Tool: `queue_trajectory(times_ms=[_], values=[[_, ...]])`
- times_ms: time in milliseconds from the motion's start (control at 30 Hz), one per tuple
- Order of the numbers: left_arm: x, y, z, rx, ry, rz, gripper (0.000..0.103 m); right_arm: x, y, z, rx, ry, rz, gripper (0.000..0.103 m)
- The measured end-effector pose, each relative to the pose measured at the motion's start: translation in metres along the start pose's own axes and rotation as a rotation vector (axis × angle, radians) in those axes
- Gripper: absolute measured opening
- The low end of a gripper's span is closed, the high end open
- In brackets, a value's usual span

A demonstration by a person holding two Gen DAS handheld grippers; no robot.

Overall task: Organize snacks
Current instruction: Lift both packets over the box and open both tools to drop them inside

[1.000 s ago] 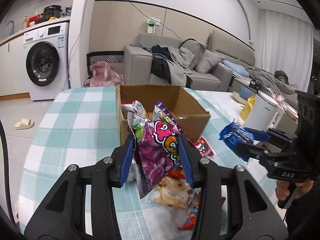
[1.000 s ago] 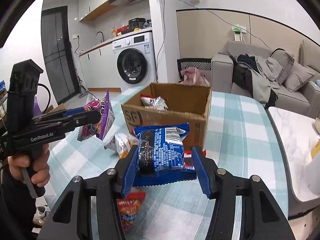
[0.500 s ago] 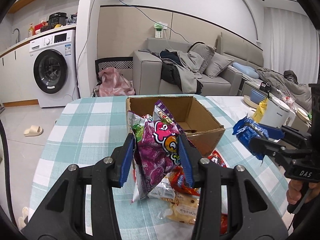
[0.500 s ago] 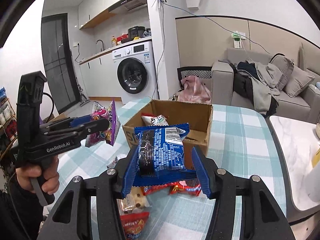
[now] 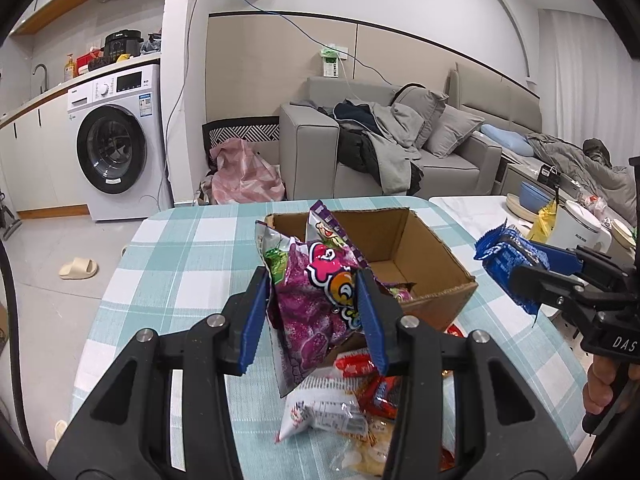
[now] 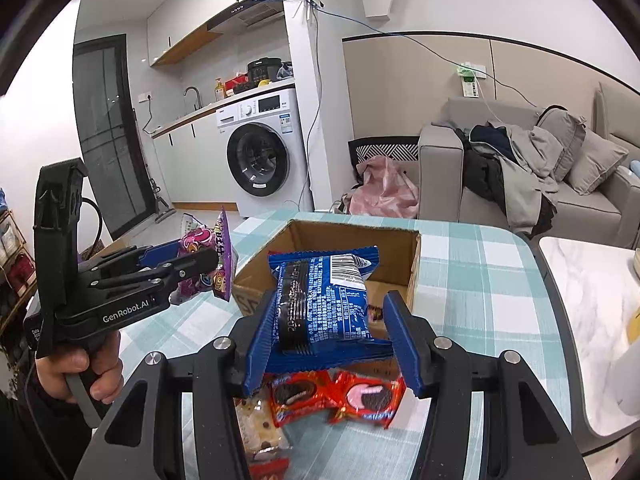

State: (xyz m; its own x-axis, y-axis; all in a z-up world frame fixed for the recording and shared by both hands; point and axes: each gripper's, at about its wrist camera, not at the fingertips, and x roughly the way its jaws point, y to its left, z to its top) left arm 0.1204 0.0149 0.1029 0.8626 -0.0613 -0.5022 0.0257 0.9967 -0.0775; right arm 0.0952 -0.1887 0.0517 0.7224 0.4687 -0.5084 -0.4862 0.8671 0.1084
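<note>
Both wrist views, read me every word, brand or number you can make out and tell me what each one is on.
"GenRobot.AI": side of the left tool, right wrist view.
"DAS": body of the right tool, left wrist view; the rest is cut off.
Blue packet: barcode and small print, too blurred to read.
Purple packet: cartoon lettering, not readable.
Cardboard box: black marking, partly hidden.
Washing machine: labels too small.

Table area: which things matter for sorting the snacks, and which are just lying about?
Job:
- purple bag in left tool
- blue packet in right tool
- cardboard box
- red packets

Lying about:
- slipper
- white kettle
- pink bag
</note>
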Motion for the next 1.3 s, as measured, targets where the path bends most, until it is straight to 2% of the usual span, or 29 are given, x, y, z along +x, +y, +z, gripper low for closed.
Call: queue_trajectory(times_ms=[467,667,1033,1300], values=[[0.041,0.007,0.024,0.004,0.012,0.009,0.041,0.044,-0.016,0.023,0.032,0.018,0.007,0.054],[0.072,0.010,0.031,0.005,0.032,0.009,0.041,0.067,-0.027,0.027,0.054,0.037,0.005,0.054],[0.121,0.004,0.027,0.024,0.072,-0.004,0.041,0.108,-0.038,0.026,0.092,0.072,-0.002,0.054],[0.143,-0.003,0.020,0.050,0.090,-0.003,0.041,0.131,-0.042,0.024,0.090,0.095,-0.015,0.054]])
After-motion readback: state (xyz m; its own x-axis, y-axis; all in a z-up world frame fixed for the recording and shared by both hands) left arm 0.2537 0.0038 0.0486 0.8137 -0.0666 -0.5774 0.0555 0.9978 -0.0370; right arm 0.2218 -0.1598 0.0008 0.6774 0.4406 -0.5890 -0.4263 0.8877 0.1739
